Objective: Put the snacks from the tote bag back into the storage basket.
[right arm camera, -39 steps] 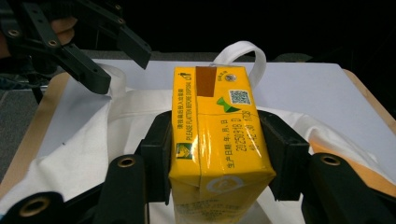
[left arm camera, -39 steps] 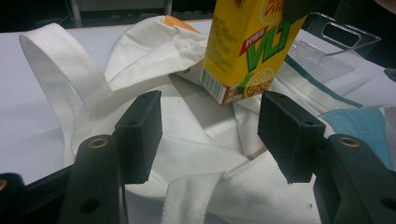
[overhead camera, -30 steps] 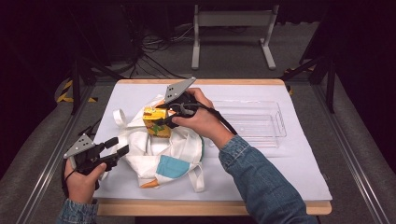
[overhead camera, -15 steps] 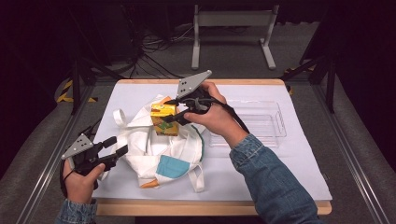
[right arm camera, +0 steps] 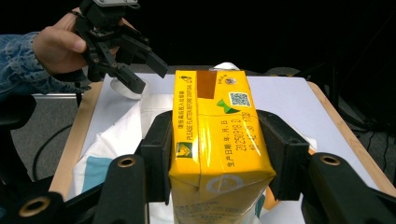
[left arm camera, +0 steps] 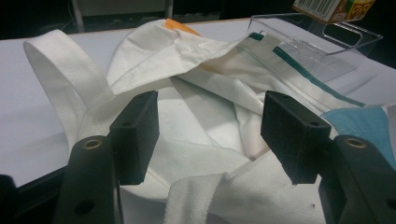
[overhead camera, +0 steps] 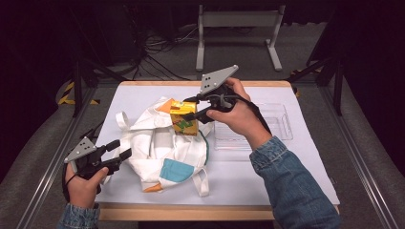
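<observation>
**Colours on the white surface**

The carton (right arm camera: 217, 140) is bright yellow with an orange patch, a green emblem and dark print. The cloth bag (overhead camera: 162, 148) is white, with a teal-blue patch and orange corners. The tray (overhead camera: 267, 126) is clear. The surface (overhead camera: 267, 176) is white, edged in pale wood. Both grippers' jaws are black.

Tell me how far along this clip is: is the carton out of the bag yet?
Done: the right hand-held gripper is shut on the yellow drink carton and holds it above the white tote bag. In hand: the carry; the carton has not been set down. Left: placing it, likely in the clear plastic tray. The left hand-held gripper is open at the bag's edge.
</observation>
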{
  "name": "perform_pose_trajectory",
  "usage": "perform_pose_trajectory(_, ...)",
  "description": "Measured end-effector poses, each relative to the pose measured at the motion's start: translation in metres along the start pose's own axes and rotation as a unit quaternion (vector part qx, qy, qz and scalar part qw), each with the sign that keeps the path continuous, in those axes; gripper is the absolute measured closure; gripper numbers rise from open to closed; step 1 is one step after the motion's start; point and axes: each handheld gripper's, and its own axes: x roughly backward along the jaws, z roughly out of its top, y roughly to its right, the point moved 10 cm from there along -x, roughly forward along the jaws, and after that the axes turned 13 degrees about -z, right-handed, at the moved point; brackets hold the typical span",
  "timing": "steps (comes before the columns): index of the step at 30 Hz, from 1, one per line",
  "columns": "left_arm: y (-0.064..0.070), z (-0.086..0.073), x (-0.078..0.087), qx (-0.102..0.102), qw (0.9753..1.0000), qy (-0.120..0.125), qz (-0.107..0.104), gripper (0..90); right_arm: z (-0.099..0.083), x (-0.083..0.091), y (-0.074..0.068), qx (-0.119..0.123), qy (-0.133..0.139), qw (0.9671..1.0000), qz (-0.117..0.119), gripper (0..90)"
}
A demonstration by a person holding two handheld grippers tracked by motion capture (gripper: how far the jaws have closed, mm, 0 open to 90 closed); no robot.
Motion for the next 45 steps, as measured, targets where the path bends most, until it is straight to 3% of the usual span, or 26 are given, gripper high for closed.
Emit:
perform_pose_trajectory(13,0.000,-0.001,0.000,0.005,1.0000,-0.001,0.003,38.3,-0.015,0.040,0.028,-0.021,-0.007,0.9993,-0.029,51.2)
perform_pose_trajectory(25,-0.001,0.000,0.000,0.003,1.0000,0.002,0.005,34.8,-0.041,0.068,0.056,-0.033,-0.015,0.9974,-0.062,51.2)
perform_pose_trajectory(37,0.000,0.000,-0.001,-0.005,1.0000,-0.001,0.001,34.9,-0.064,0.084,0.071,-0.031,-0.008,0.9968,-0.073,51.2)
perform_pose_trajectory(45,0.001,-0.001,-0.003,-0.006,1.0000,-0.004,0.001,35.6,-0.080,0.084,0.077,-0.036,-0.014,0.9967,-0.072,51.2)
